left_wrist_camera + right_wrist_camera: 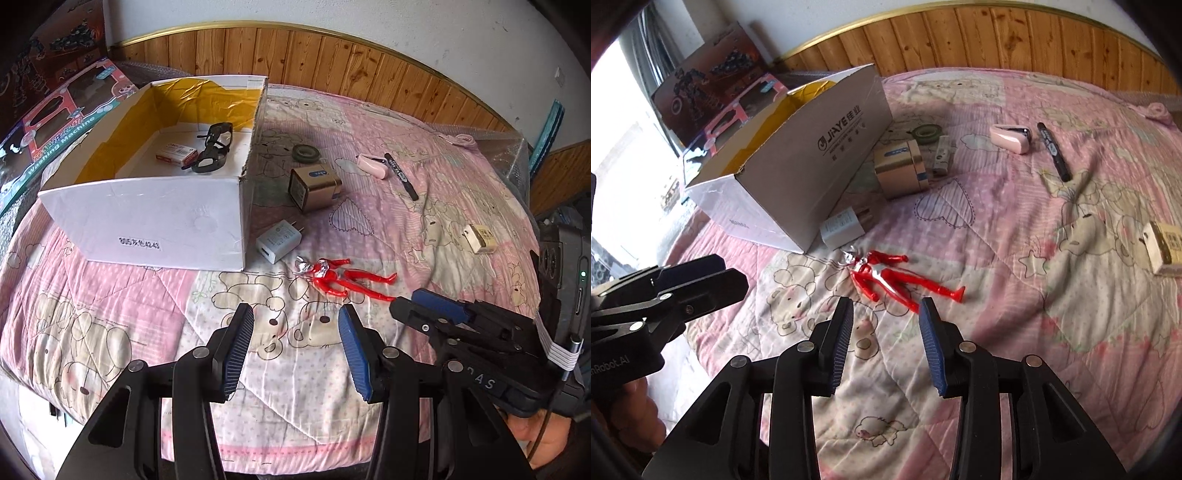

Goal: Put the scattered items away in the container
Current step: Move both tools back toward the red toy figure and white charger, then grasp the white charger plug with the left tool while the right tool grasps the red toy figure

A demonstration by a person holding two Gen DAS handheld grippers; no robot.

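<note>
- A pink quilt with a bear print covers the bed; everything lies on it, with wood panelling along the far edge.
- The box, white outside and yellow inside, sits open toward the far left corner; black glasses and a small red-and-white carton lie on its floor.
- Just beside the box's right wall: a white charger at the near corner, a gold tin on its side farther back, a dark tape roll behind that; the right wrist view also shows a small pale tube next to the tin.
- A red and silver figure lies flat near the middle of the quilt, head toward the charger, legs toward the right.
- Toward the far right: a pink stapler and a black marker, close together but apart; a cream block lies alone near the right edge.
- Left gripper hovers above the near part of the quilt, fingers wide apart, nothing between them.
- Right gripper hangs just short of the figure's feet, fingers spread wide and empty; one foot sits close to the right fingertip; I cannot tell if it touches.
- Toy cartons lean beyond the box at the left edge.
</note>
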